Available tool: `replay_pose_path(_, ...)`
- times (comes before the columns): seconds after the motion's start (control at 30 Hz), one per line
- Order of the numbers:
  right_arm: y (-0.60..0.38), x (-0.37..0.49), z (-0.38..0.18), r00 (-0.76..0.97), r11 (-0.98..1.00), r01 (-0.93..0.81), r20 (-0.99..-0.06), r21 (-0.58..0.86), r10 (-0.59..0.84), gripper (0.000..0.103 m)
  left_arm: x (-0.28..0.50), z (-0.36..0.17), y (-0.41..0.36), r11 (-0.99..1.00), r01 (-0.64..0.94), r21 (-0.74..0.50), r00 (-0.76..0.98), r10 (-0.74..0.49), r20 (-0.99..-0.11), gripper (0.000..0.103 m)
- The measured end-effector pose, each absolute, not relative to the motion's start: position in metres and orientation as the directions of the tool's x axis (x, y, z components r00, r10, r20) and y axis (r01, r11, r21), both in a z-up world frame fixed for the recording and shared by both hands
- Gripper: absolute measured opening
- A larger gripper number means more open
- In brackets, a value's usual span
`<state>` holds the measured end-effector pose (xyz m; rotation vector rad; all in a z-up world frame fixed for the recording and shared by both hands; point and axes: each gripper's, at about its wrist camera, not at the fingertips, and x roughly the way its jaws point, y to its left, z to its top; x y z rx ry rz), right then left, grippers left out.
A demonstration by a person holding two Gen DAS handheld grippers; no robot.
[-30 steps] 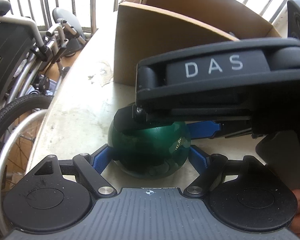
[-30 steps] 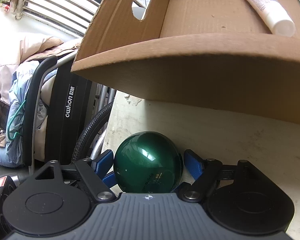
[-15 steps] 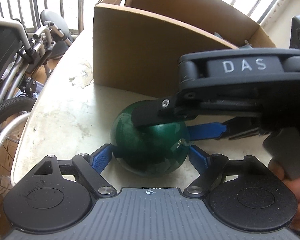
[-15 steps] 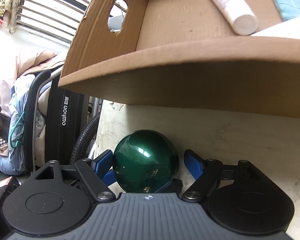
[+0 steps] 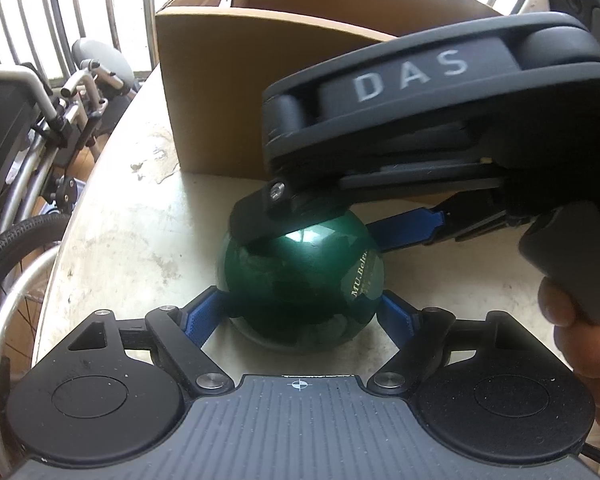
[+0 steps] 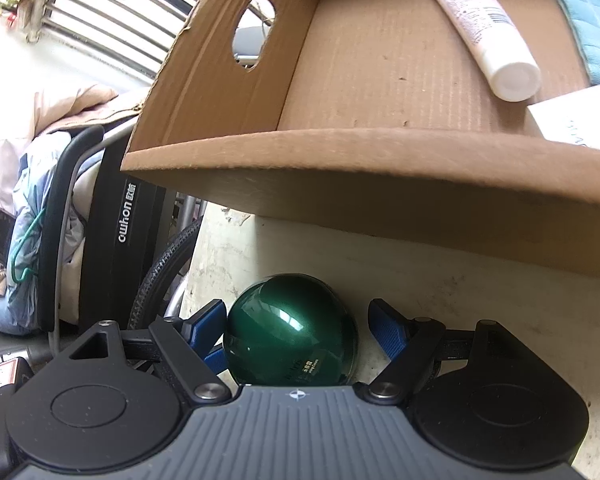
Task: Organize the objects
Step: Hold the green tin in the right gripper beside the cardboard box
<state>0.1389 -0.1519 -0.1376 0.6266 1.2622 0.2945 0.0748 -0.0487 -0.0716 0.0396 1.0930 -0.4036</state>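
My left gripper (image 5: 300,312) closes its blue pads against both sides of the green ball (image 5: 300,280) on the worn table (image 5: 112,248), gripping it. My right gripper (image 6: 296,324) brackets the same ball, right pad clear of it, jaws apart. Beyond stands the cardboard box (image 6: 380,184) holding a white tube (image 6: 484,32) and blue cloth (image 6: 592,20).
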Motion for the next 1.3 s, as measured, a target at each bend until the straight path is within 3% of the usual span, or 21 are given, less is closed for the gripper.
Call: replay_pose_path(1.3,-0.154,0.126,-0.14,0.26,0.803,0.117,-0.798,0.585,0.544,0.081,0.062,-0.058,-0.072,0.92,0.354,-0.171,0.394,-0.312,-0.865,0.081)
